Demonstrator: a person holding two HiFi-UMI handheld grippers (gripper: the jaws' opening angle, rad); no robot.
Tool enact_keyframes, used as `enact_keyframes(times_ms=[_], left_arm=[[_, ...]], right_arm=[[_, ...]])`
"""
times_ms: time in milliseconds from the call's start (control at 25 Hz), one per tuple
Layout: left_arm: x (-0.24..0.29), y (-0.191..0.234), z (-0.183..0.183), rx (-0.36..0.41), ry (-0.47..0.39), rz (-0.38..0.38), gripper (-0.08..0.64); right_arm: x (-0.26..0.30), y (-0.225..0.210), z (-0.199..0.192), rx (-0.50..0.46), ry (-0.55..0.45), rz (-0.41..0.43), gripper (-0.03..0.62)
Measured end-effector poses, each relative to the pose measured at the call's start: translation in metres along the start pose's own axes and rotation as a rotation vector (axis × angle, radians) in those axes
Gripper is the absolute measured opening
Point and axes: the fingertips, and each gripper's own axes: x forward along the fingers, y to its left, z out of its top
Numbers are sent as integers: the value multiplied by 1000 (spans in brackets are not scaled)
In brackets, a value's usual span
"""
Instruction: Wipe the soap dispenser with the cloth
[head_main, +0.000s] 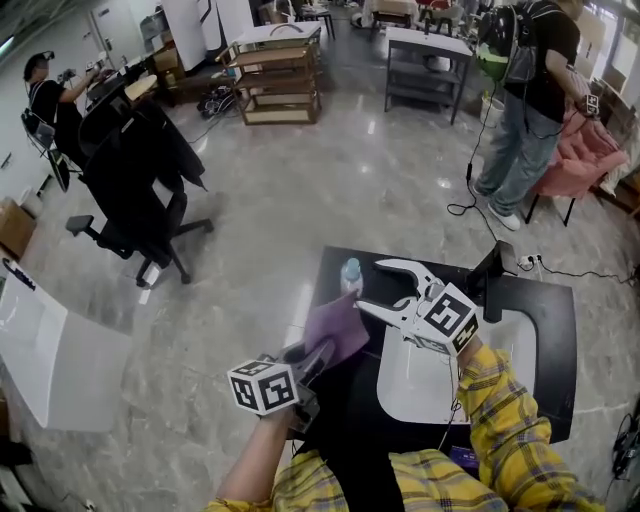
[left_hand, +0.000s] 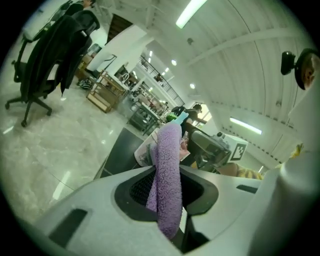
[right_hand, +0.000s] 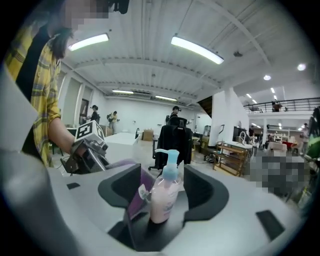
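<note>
Nearest me, my left arm (head_main: 248, 468) comes up bare from the bottom edge and reaches forward and to the right. It carries the left gripper (head_main: 312, 357), whose jaws are clamped on the one purple cloth (head_main: 335, 332). The cloth stands up out of the jaws in a thick fold. My right arm (head_main: 500, 405), in a yellow checked sleeve, reaches forward and to the left over a white basin (head_main: 420, 385) set in the black table (head_main: 545, 330). The right gripper (head_main: 370, 285) has its jaws wide apart and grips nothing. Its own view shows the single soap dispenser (head_main: 351, 278) standing upright between the two jaws with a gap on each side. The dispenser is a pale pink bottle with a light blue pump, and it stands on the table near the far left corner. The cloth is just at its left side, though I cannot tell whether they touch. So there are two grippers, one cloth and one dispenser. Farther off on the shiny floor stands one black office chair (head_main: 135, 190) draped with a dark jacket. Beyond it are two people, one (head_main: 525, 100) standing at the right and one (head_main: 50, 95) seated at the far left.
</note>
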Motion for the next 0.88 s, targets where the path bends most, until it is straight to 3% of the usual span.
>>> enact_keyframes(times_ms=[320,440,680,880], left_arm=[[-31,-12,-4,7,-35,-65,75],[-40,-13,-4,-3,-47,-82,75],[-53,-16,-7,6,-44,-103,77],[-53,-17,-9,10,-48,-106,76]], right_arm=[[28,-13,-9,64,70,207,261],[37,-11,-8,32,90,262,256],[50,-6,-6,-44,112,326,146],[49,-3,-9,-72,149,394,123]])
